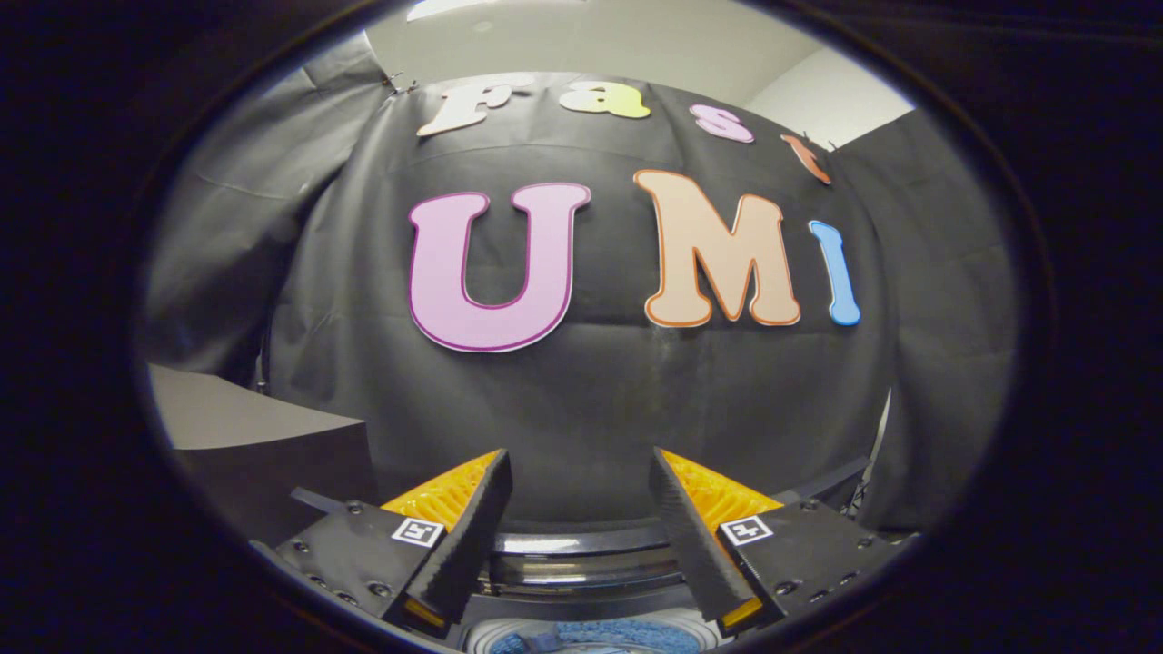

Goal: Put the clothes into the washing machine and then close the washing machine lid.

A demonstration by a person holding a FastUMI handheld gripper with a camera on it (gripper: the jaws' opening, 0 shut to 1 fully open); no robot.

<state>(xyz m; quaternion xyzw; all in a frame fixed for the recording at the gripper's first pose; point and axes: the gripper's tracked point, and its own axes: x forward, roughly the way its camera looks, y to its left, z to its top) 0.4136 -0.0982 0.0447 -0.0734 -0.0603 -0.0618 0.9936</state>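
My gripper (580,490) is open, its two fingers spread wide with nothing between them. Below and between the fingers I see the raised lid or back rim of the washing machine (586,554), dark with a shiny curved band. Under that, at the very bottom, lies blue cloth (595,634) inside the machine's pale round opening. The fingers hang above the machine, clear of the cloth.
The booth's black cloth wall (581,400) stands just beyond the machine. A grey box or ledge (245,436) sits to the left of the fingers. A pale wall and ceiling show above the cloth.
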